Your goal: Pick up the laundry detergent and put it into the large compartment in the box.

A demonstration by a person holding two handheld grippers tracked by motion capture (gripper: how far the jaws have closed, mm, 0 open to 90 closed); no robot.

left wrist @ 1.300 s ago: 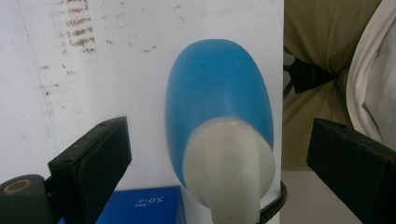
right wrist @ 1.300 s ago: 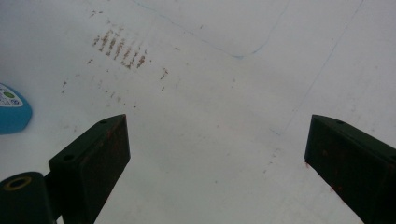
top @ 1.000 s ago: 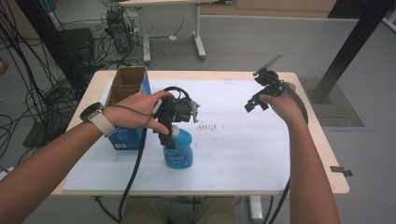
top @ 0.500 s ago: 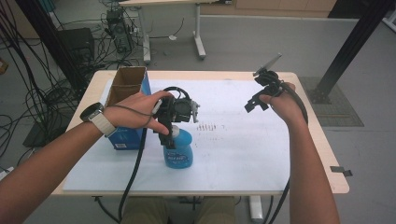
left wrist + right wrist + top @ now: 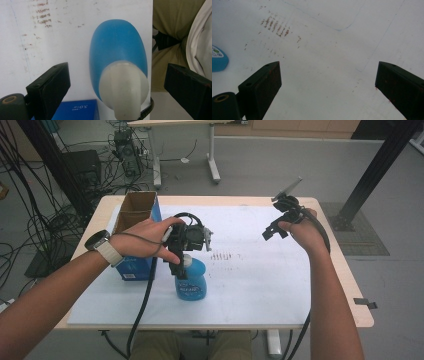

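Right now my left gripper [image 5: 176, 266] hangs directly over the blue bottle [image 5: 190, 281], jaws spread wide either side of its white cap [image 5: 123, 86], not touching. Bottle stands upright, long axis vertical, near table's front edge beside the cardboard box [image 5: 135, 211]. Right gripper [image 5: 270, 231] is well apart, also spread, w/ nothing between. White sheet [image 5: 260, 280] has brownish marks; cables on floor beyond.

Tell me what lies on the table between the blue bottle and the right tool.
Between the blue bottle and the right tool, the high view shows bare white sheet, marked by a patch of small reddish-brown stains; no object sits there.
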